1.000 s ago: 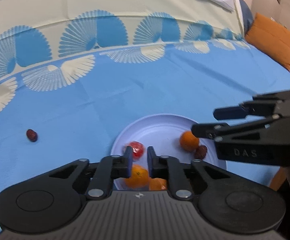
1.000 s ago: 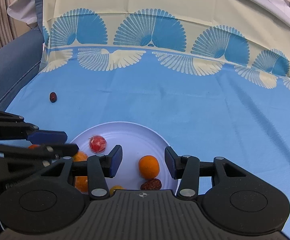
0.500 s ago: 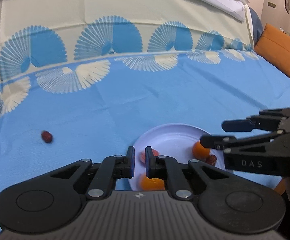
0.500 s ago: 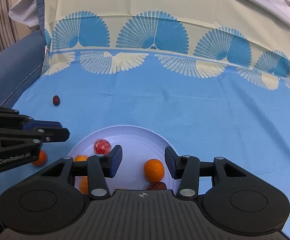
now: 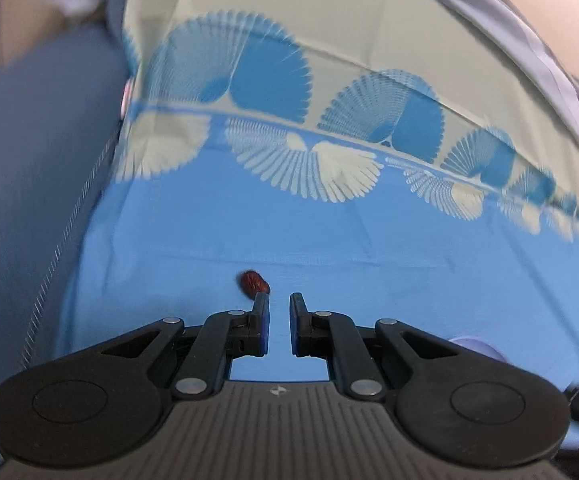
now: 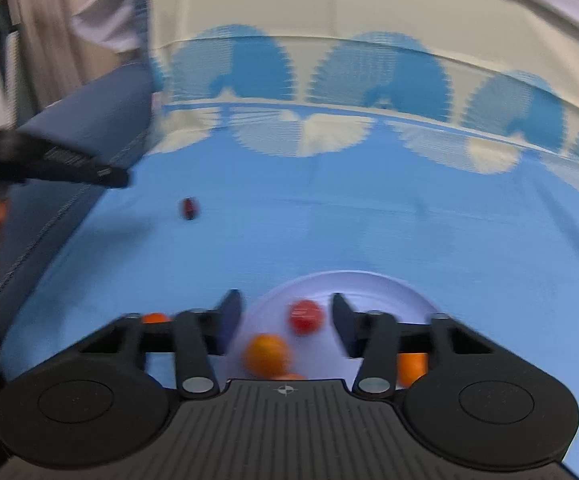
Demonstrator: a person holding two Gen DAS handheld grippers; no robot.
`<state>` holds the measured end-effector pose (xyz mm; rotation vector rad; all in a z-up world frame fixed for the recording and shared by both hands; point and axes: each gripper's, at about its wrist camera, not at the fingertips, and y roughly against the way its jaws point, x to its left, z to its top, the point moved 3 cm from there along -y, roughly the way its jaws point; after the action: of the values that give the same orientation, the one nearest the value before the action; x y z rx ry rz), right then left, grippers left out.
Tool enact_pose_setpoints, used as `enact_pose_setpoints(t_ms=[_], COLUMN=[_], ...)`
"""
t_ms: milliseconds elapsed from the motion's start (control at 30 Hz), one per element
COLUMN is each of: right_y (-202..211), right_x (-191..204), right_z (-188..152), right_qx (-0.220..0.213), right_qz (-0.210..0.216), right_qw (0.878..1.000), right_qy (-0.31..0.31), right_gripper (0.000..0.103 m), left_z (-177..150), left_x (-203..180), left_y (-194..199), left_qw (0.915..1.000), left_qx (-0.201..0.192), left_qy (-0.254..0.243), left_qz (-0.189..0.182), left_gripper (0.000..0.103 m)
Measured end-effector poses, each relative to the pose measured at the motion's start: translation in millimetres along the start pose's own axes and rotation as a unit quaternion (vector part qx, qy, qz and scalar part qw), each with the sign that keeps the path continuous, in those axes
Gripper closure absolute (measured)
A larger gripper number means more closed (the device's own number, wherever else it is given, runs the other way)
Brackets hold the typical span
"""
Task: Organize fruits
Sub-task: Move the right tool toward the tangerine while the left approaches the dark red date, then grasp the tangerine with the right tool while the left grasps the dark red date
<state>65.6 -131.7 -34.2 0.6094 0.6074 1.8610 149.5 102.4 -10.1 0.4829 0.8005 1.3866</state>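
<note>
Red date (image 5: pixel 254 282) lies alone on the blue-clothed surface, just past my left tongs (image 5: pixel 279 300), which stand barely apart and empty. If I come down that narrow, I judge I'd knock it rolling. My right tongs (image 6: pixel 285 302) have just been closing on nothing above the plate (image 6: pixel 389 284).

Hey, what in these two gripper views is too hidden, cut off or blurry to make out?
- Plate, right wrist view: near half hidden behind the right gripper.
- Orange, right wrist view: mostly behind a gripper finger.
- Small orange fruit off the plate: only a sliver shows.
- Dark red fruit, left wrist view: blurred, partly behind the left gripper.
- Plate, left wrist view: only a rim sliver shows.
</note>
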Motion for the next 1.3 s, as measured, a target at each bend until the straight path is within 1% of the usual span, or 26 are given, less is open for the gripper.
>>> enact_pose_setpoints(t_ms=[33, 133, 200, 267, 300, 367, 400, 433, 500, 533, 567, 600, 633, 667, 733, 767, 833, 900, 967, 1100, 1300], right_y=[-3, -12, -22, -32, -36, -47, -53, -59, -69, -76, -81, -87, -92, -96, -100, -100, -100, -99, -94, -91, -92], right_x=[8, 32, 48, 64, 70, 85, 90, 96, 103, 107, 107, 108, 108, 108, 109, 109, 109, 107, 106, 102, 101], right_z=[0, 0, -2, -5, -6, -6, -7, -7, -7, -8, -9, -11, -12, -13, -15, -15, -14, -11, -8, -4, -7], right_qx=[0.002, 0.011, 0.028, 0.038, 0.043, 0.053, 0.057, 0.061, 0.070, 0.078, 0.087, 0.097, 0.105, 0.112, 0.119, 0.119, 0.117, 0.115, 0.107, 0.107, 0.118], right_qz=[0.015, 0.050, 0.076, 0.082, 0.085, 0.089, 0.087, 0.083, 0.079, 0.078, 0.076, 0.069, 0.064, 0.065, 0.073, 0.072, 0.072, 0.076, 0.080, 0.081, 0.085], right_qw=[1.000, 0.998, 0.996, 0.994, 0.992, 0.990, 0.990, 0.989, 0.989, 0.988, 0.987, 0.986, 0.986, 0.985, 0.983, 0.982, 0.982, 0.983, 0.984, 0.985, 0.984], right_qy=[0.007, 0.031, 0.046, 0.069, 0.078, 0.091, 0.097, 0.102, 0.107, 0.109, 0.111, 0.113, 0.115, 0.115, 0.118, 0.124, 0.128, 0.119, 0.115, 0.106, 0.101], right_gripper=[0.069, 0.069, 0.069, 0.068, 0.065, 0.054, 0.045, 0.042, 0.041, 0.041, 0.041, 0.041, 0.042, 0.044, 0.063, 0.064, 0.065, 0.065, 0.065, 0.065, 0.065], left_z=[0, -1, -3, -3, -2, 0, 0, 2, 4, 4, 4, 5, 6, 6, 7, 7, 7, 7, 6, 3, 2], left_x=[1, 0, 3, 12, 17, 25, 28, 29, 30, 29, 28, 26, 24, 22, 18, 15, 11, 6, 3, -1, -5], left_y=[-4, -12, -14, -16, -16, -17, -18, -20, -26, -30, -34, -39, -44, -51, -63, -68, -79, -88, -97, -115, -128], left_qw=[1.0000, 0.9997, 0.9997, 0.9993, 0.9990, 0.9981, 0.9978, 0.9977, 0.9979, 0.9981, 0.9983, 0.9985, 0.9987, 0.9987, 0.9986, 0.9984, 0.9976, 0.9967, 0.9954, 0.9916, 0.9898], left_qx=[0.007, 0.024, 0.025, 0.019, 0.018, 0.018, 0.019, 0.021, 0.029, 0.032, 0.035, 0.037, 0.039, 0.041, 0.043, 0.044, 0.042, 0.039, 0.039, 0.047, 0.048], left_qy=[0.005, -0.001, 0.002, 0.016, 0.025, 0.038, 0.043, 0.044, 0.039, 0.034, 0.027, 0.020, 0.014, 0.007, -0.007, -0.015, -0.038, -0.060, -0.078, -0.109, -0.124], left_qz=[-0.003, -0.005, 0.005, 0.026, 0.033, 0.044, 0.048, 0.047, 0.044, 0.041, 0.038, 0.035, 0.032, 0.030, 0.030, 0.032, 0.041, 0.038, 0.040, 0.053, 0.052], left_gripper=[0.092, 0.092, 0.091, 0.088, 0.088, 0.088, 0.088, 0.088, 0.087, 0.085, 0.079, 0.076, 0.073, 0.073, 0.072, 0.067, 0.064, 0.063, 0.060, 0.059, 0.059])
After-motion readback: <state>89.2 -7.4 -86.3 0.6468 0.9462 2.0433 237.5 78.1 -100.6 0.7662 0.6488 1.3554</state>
